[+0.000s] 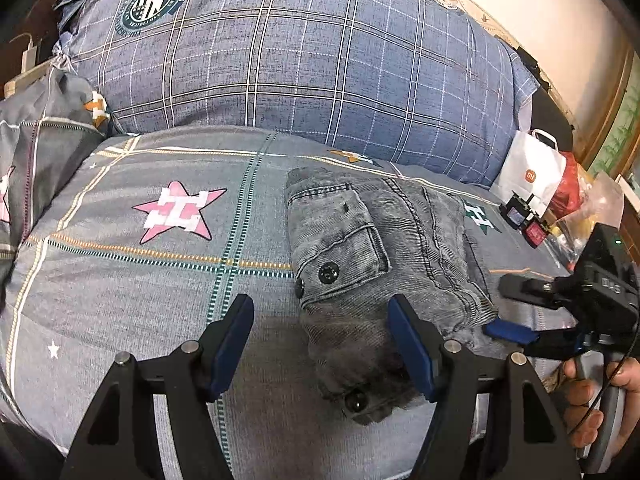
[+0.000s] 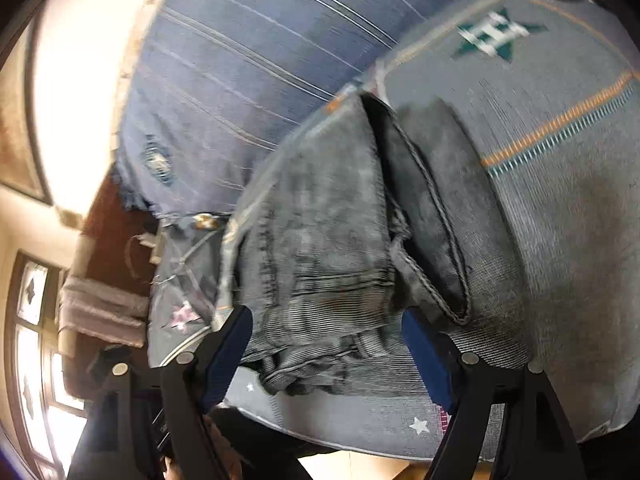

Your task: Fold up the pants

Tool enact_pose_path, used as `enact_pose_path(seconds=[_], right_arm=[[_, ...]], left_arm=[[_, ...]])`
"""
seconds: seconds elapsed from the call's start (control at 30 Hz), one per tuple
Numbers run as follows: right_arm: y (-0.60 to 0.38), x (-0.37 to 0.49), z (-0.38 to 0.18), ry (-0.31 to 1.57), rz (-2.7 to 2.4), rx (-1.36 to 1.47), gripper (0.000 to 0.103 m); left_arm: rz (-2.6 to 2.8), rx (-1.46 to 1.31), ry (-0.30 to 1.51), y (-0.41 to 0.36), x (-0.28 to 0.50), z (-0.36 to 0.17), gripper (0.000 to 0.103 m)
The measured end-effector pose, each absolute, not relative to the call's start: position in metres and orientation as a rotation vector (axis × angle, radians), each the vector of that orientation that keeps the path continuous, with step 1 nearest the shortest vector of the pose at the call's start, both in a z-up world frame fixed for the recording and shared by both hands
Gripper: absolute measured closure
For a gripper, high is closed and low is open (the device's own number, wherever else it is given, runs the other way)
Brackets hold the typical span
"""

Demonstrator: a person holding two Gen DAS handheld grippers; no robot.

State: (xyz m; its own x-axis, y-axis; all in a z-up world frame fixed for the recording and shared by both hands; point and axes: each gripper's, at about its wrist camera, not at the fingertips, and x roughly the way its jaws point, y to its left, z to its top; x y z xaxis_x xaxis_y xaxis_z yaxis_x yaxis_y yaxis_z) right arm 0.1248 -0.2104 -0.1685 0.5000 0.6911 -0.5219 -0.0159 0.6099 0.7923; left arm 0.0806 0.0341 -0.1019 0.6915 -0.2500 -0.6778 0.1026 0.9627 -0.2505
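Observation:
Grey corduroy pants (image 1: 372,248) lie folded into a compact bundle on the grey patterned bed sheet (image 1: 140,280), pocket flap and buttons facing up. My left gripper (image 1: 322,344) is open just above the sheet, its right finger over the bundle's near corner. My right gripper (image 1: 508,330) shows at the right edge of the left wrist view, held by a hand, its blue tips at the bundle's right edge. In the right wrist view the right gripper (image 2: 326,354) is open with the bundle's edge (image 2: 320,240) between its fingers.
A large blue plaid pillow (image 1: 300,48) lies behind the pants. A white paper bag (image 1: 528,172), a red bag (image 1: 568,188) and small boxes (image 1: 520,216) sit at the right. A pink star print (image 1: 180,212) marks the sheet at left. The bed's near edge (image 2: 360,436) shows below.

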Motion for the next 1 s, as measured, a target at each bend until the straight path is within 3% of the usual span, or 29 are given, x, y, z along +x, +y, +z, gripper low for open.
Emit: enact_pose_path(seconds=[0.1, 0.13, 0.23, 0.27, 0.33, 0.53, 0.63, 0.73, 1.0], right_arm=[[-0.205, 0.135, -0.185, 1.015, 0.473, 0.872, 0.028], [-0.204, 0.138, -0.188, 1.021, 0.470, 0.882, 0.034], [-0.207, 0.143, -0.190, 1.008, 0.428, 0.886, 0.072], [-0.207, 0.142, -0.188, 1.004, 0.413, 0.875, 0.080], [-0.204, 0.140, -0.178, 0.987, 0.387, 0.799, 0.088], [-0.193, 0.101, -0.121, 0.834, 0.309, 0.487, 0.090], [-0.194, 0.102, -0.144, 0.872, 0.244, 0.453, 0.090], [-0.207, 0.105, -0.181, 0.959, 0.250, 0.514, 0.091], [-0.222, 0.120, -0.153, 0.884, 0.321, 0.564, 0.083]], left_arm=[[-0.198, -0.175, 0.782, 0.029, 0.081, -0.104, 0.033], [-0.197, -0.169, 0.782, 0.029, 0.080, -0.104, 0.033], [-0.188, -0.161, 0.783, 0.028, 0.083, -0.104, 0.033], [-0.187, -0.159, 0.780, 0.029, 0.082, -0.102, 0.033], [-0.175, -0.151, 0.767, 0.029, 0.080, -0.097, 0.033], [-0.153, -0.123, 0.731, 0.016, 0.085, -0.085, 0.031], [-0.151, -0.007, 0.851, -0.007, 0.102, -0.110, 0.030], [-0.138, 0.016, 0.833, -0.011, 0.101, -0.122, 0.030], [-0.164, -0.055, 0.858, 0.002, 0.105, -0.125, 0.027]])
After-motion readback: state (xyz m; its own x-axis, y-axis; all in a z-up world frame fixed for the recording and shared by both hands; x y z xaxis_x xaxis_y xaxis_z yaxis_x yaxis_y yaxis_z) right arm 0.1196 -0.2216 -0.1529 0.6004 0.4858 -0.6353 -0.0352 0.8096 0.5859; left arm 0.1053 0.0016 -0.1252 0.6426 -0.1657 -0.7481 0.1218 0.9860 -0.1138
